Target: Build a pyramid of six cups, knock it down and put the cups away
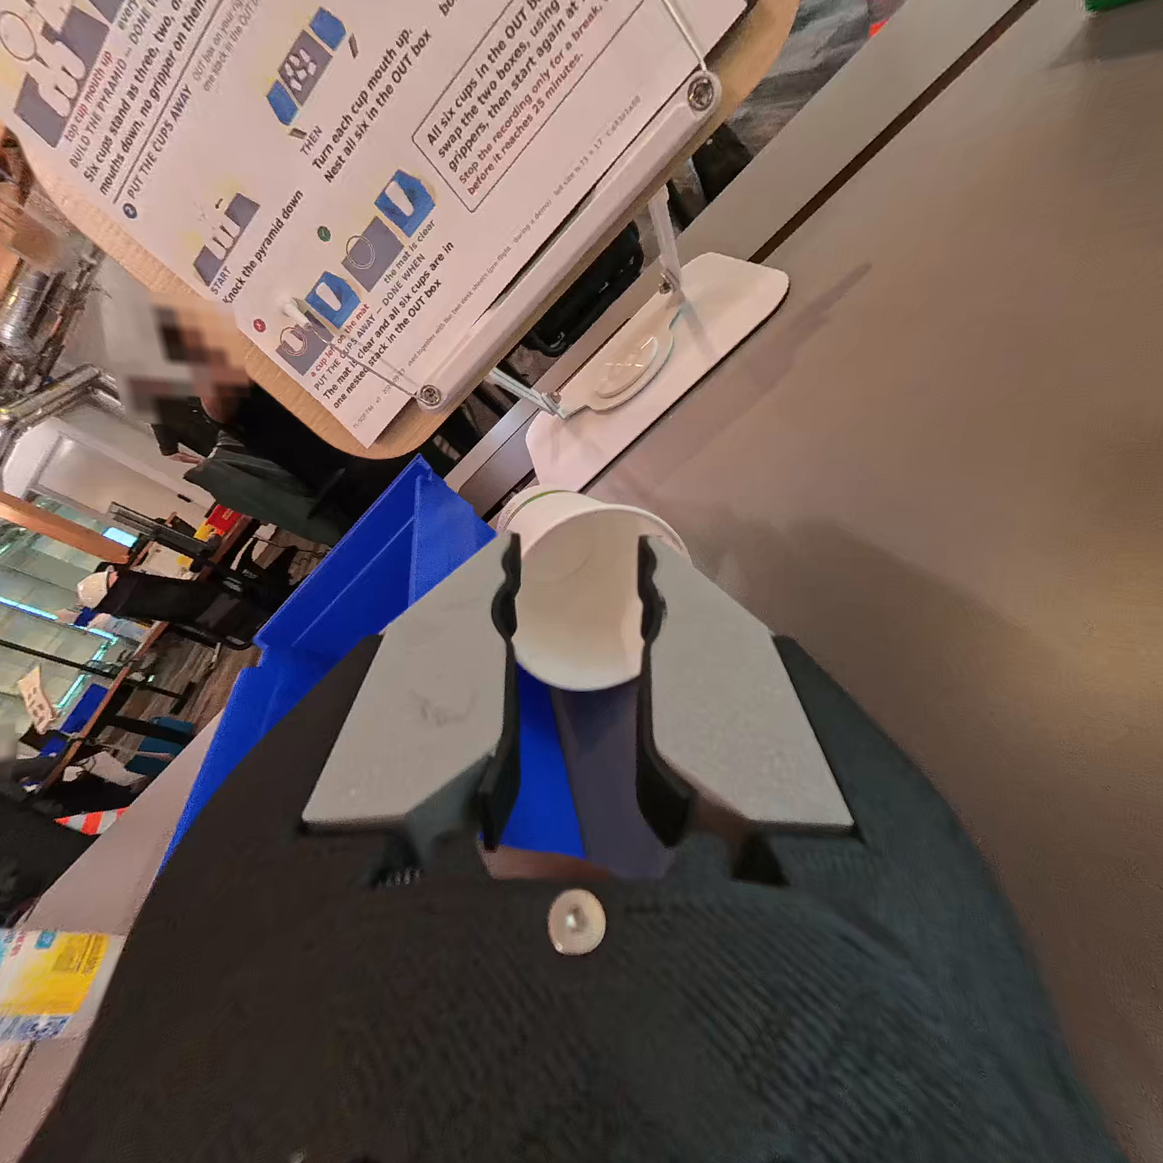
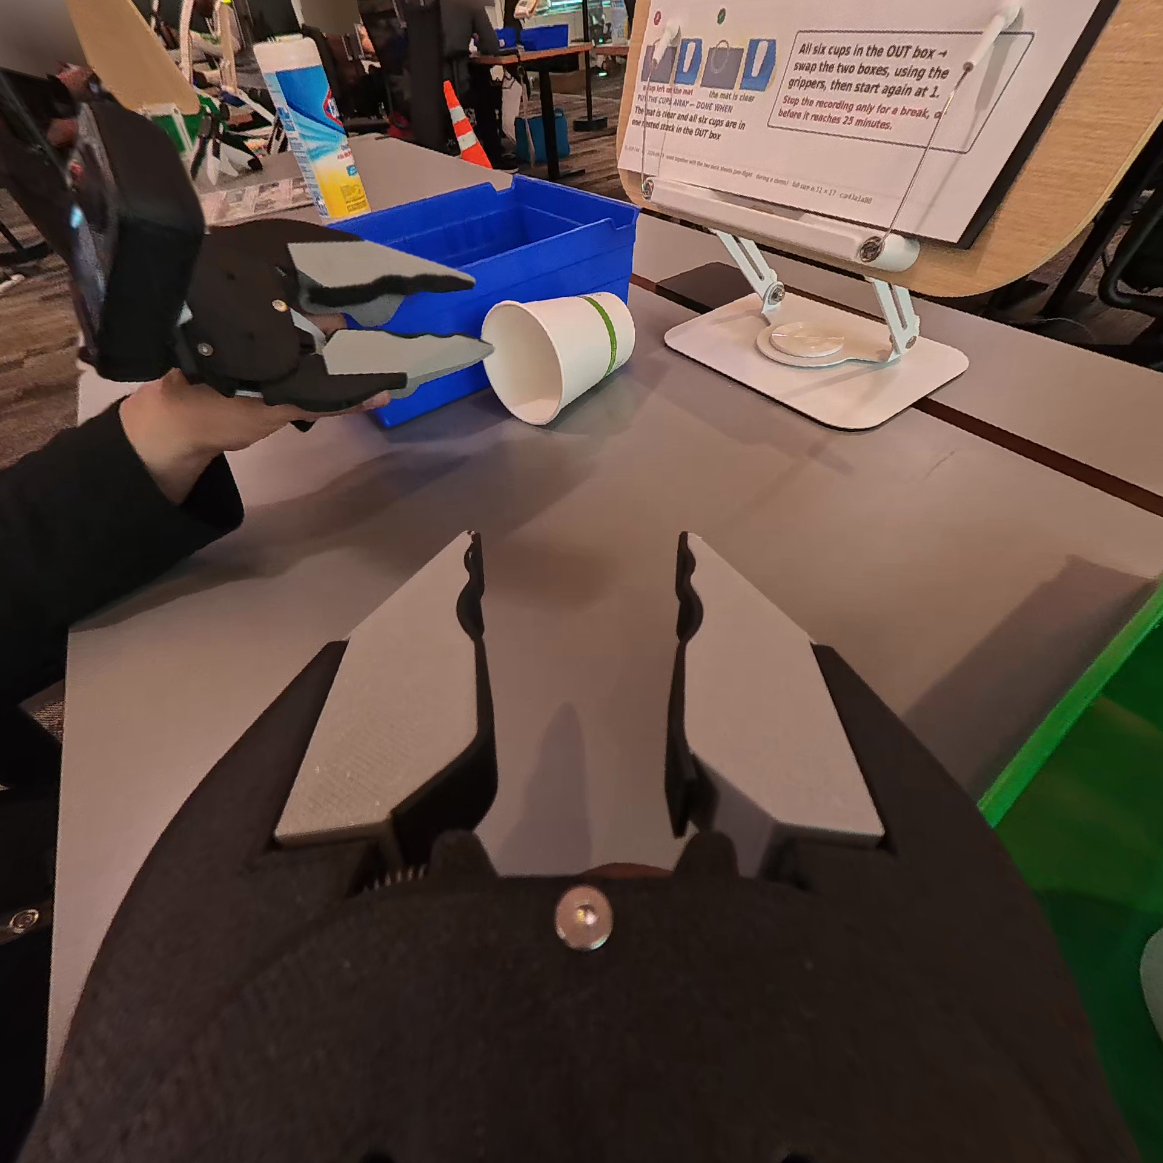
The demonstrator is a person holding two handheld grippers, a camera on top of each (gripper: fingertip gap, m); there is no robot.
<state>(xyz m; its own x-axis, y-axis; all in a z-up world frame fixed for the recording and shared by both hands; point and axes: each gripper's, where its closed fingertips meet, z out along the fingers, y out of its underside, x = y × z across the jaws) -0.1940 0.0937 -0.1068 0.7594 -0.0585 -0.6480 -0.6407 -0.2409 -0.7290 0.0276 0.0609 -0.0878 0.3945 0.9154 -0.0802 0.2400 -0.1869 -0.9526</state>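
One white paper cup with a green band (image 2: pixel 566 352) lies on its side on the grey table, mouth toward the left, next to the blue box (image 2: pixel 503 252). My left gripper (image 2: pixel 481 314) is open, tilted on its side, with its fingertips right at the cup's mouth rim. In the left wrist view the cup (image 1: pixel 579 604) shows between the tips of the left gripper (image 1: pixel 579 544), with the blue box (image 1: pixel 390 566) behind and below. My right gripper (image 2: pixel 579 541) is open and empty, low over the bare table, well short of the cup. No other cups are in view.
A tilted board with a printed sheet stands on a white stand (image 2: pixel 818 352) behind the cup, also in the left wrist view (image 1: pixel 692 314). A green box edge (image 2: pixel 1101 786) is at my right. A wipes canister (image 2: pixel 311 126) stands behind the blue box. Left tips to right tips: about 25 cm.
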